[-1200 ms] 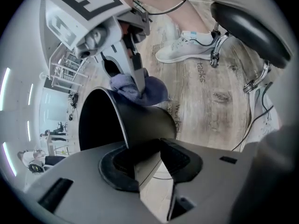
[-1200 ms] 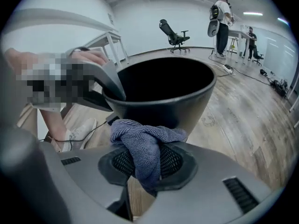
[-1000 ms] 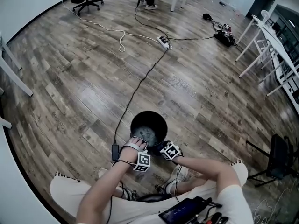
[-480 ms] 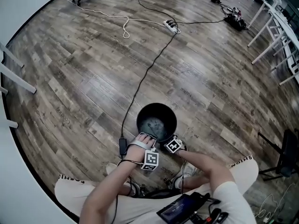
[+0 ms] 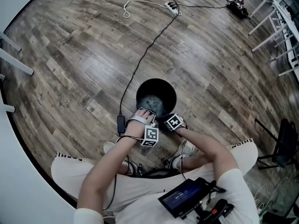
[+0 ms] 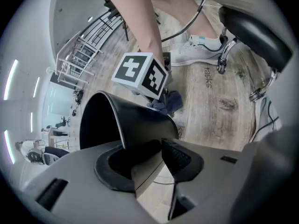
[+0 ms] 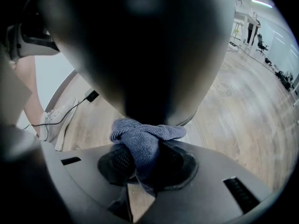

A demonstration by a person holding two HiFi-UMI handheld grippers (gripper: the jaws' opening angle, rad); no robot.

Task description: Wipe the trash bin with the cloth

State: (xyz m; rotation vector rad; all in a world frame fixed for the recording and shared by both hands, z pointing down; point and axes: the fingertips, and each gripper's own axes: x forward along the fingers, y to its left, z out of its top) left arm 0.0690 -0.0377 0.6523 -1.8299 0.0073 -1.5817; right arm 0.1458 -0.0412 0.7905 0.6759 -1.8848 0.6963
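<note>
1. The wooden floor (image 5: 84, 55) lies under both claws. Print on a plank just beyond the left claw (image 6: 145, 157), seen sideways in the left gripper view, looks like "taks". The other plank marks are too faint to read.
2. The person's trousers (image 5: 140, 195) sit behind both claws. Letters on the right leg seem to read "SHION"; those on the left leg cannot be made out.
3. The trash bin (image 5: 138, 93), black and open-mouthed, stands on the floor directly ahead of both claws. No label shows on it. It looks light, so a hard sideways rub could skid or tip it.
4. A black cable (image 5: 140, 64) runs away across the floor from just outside the left claw. A shoved bin could ride onto it or snag it.
5. The left claw sits astride the near rim, one pad inside and one outside. Its jaws stand apart and have just been opening, with the bin wall between them. If this hold slackens further, nothing steadies the bin against the wiping push.
6. The right claw (image 7: 142, 164) is clamped on the cloth (image 7: 140, 139).
7. The cloth, blue-grey, is pressed low on the bin's outer wall. Only a short bunch pokes past the tips, so the hard jaws might scrape the wall, or friction might drag the cloth free.
</note>
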